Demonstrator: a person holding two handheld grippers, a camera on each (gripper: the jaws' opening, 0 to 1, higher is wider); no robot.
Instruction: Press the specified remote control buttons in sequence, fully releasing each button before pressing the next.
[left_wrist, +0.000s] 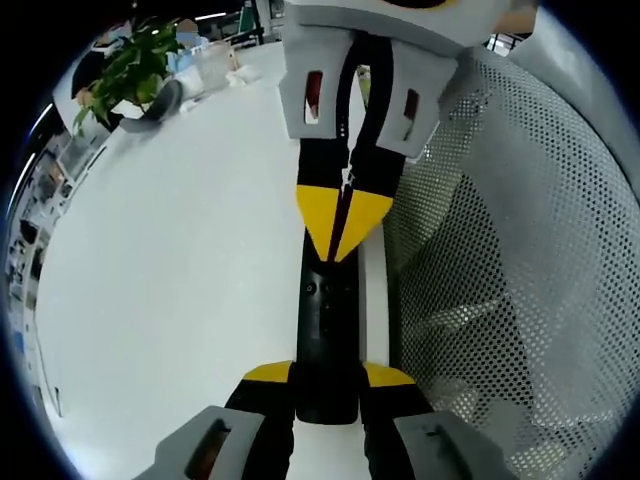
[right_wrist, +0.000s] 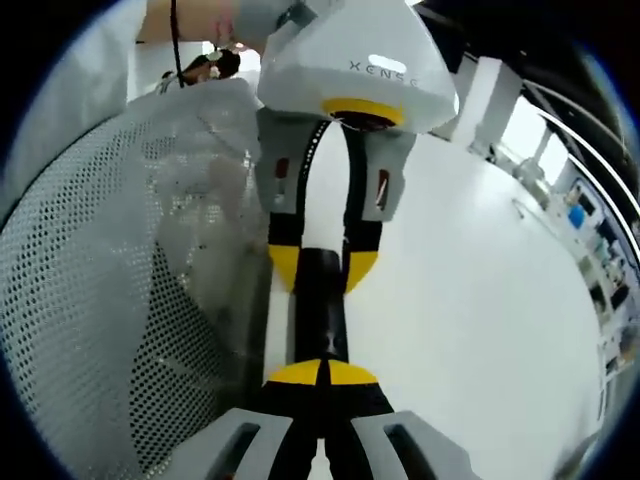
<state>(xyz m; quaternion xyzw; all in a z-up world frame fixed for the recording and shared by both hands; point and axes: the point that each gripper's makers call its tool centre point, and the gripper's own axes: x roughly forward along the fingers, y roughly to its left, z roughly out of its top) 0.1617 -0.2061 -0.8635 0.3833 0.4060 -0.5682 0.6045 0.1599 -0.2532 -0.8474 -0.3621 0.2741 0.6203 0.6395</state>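
Note:
A slim black remote control (left_wrist: 326, 330) lies lengthwise along the white table's edge strip. In the left gripper view, my left gripper (left_wrist: 328, 376) is shut on the remote's near end, one yellow-tipped jaw on each side. My right gripper (left_wrist: 342, 226) comes down from the top of that view, its yellow tips shut together and resting on the remote's upper face. In the right gripper view the remote (right_wrist: 318, 305) runs between my right gripper (right_wrist: 320, 375), tips together on it, and my left gripper (right_wrist: 321, 268), which clamps its far end.
A white perforated mesh basket (left_wrist: 520, 260) stands close beside the remote, also seen as the basket (right_wrist: 100, 290) on the left. A potted green plant (left_wrist: 130, 65) and desk clutter sit far back. The white table (left_wrist: 170, 260) stretches open to the other side.

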